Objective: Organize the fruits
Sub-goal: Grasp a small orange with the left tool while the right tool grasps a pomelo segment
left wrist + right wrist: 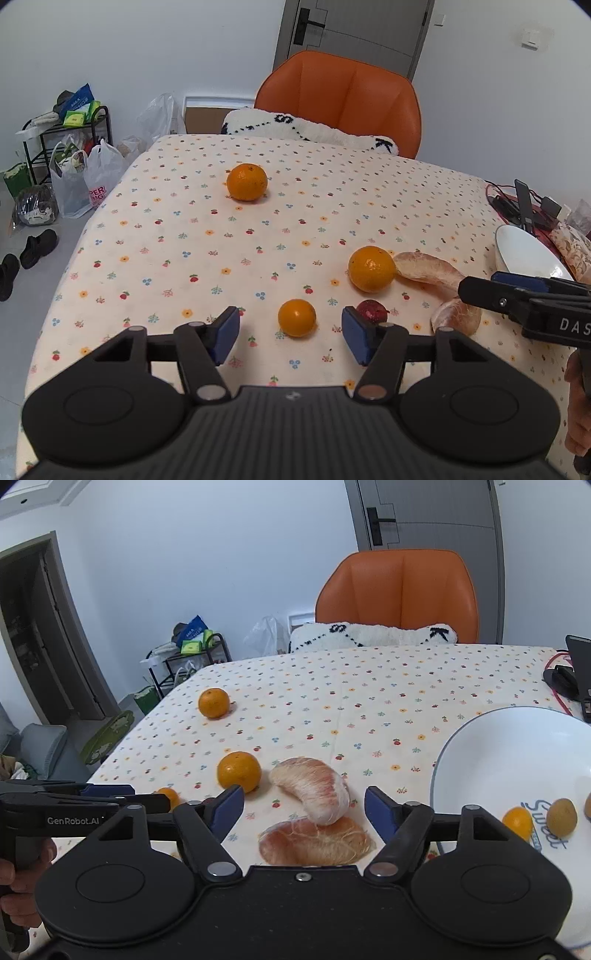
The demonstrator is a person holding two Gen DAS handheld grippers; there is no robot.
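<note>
Hovering low over the flowered tabletop point(177, 229), my left gripper point(290, 338) has its jaws spread wide with nothing between the blue pads. A small orange point(297, 317) sits on the cloth straight ahead of the gap, untouched by either pad. Just behind the right-hand pad lies a dark red fruit point(373, 311), partly hidden, and I cannot tell what kind it is. Farther ahead and to the right, a larger orange point(372, 268) rests against the end of a peeled pomelo segment point(424, 272). A third orange point(246, 181) sits alone toward the far side of the tabletop, near the orange chair point(343, 99).

My right gripper point(304, 812) also hangs with jaws spread and holding nothing. Two peeled pomelo segments lie in front of it: the upper one point(312, 788) leans with its lower end on the flatter one point(314, 842), which sits closest to the gripper body between the two pads. A white bowl point(517, 746) stands on the right, just beside the right-hand pad. Inside it I see a small orange fruit point(518, 822) and a brownish-green round fruit point(561, 816) side by side, with a sliver of another at the frame edge. From this side the left gripper shows at the lower left, held by a hand point(18, 890).
</note>
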